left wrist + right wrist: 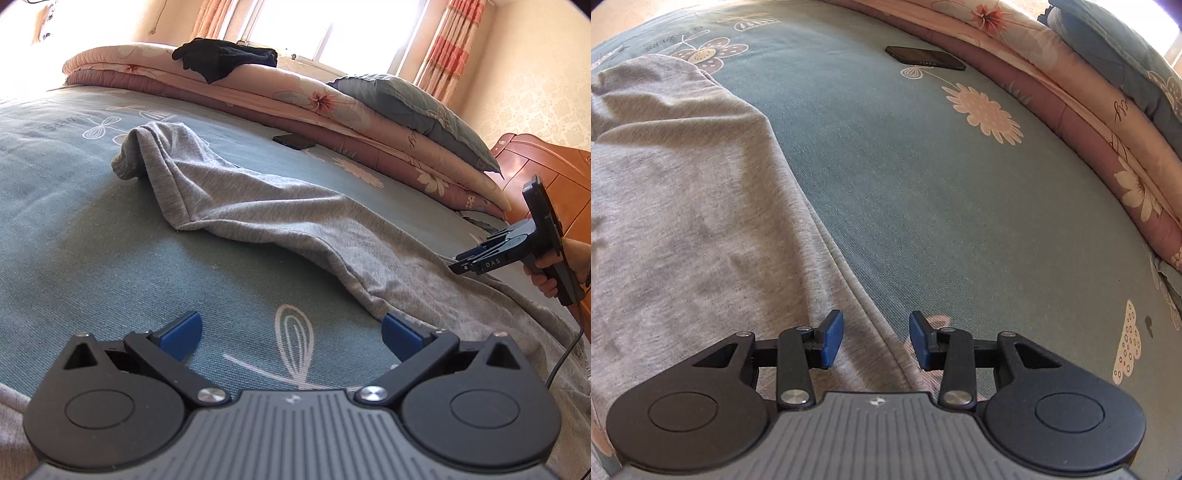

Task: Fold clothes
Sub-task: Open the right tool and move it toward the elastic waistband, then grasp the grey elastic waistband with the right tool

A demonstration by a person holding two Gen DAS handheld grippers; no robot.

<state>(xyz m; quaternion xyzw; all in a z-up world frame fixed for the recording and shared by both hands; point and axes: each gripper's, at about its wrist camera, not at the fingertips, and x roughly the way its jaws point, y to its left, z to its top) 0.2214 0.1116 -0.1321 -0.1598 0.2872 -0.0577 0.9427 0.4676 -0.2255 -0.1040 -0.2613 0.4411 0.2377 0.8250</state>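
Ahead of and beneath both tongs, a bed (pixel 74 229) under a blue-green sheet printed with pale flowers. Across that sheet, running from far ahead of the left gripper (pixel 291 334) down to its right-hand finger and on toward the right gripper (pixel 876 339), a grey garment (pixel 258 218), rumpled, its far end bunched into a raised hump, its near part spread flat. In the right wrist view the same grey cloth fills the area to the left of the tongs, its stitched edge passing down between the two blue pads (pixel 831 338) without either pad pressing on it. Beyond the garment, far ahead of both tongs, a stack of folded floral quilts (pixel 332 107) along the bed's far side, with a blue-grey pillow (pixel 417 107) on top toward the right and a black piece of clothing (pixel 225 59) draped on top toward the left. To the far right of the left gripper, a wooden headboard (pixel 535 162). Ahead of the right gripper, near the quilts, a dark phone (pixel 925 58) flat on the sheet. Left jaws spread wide with nothing between them, the right-hand pad just at the cloth's edge. Right jaws partly apart, holding nothing, gripped by a hand (pixel 554 269) at the right edge of the left view.
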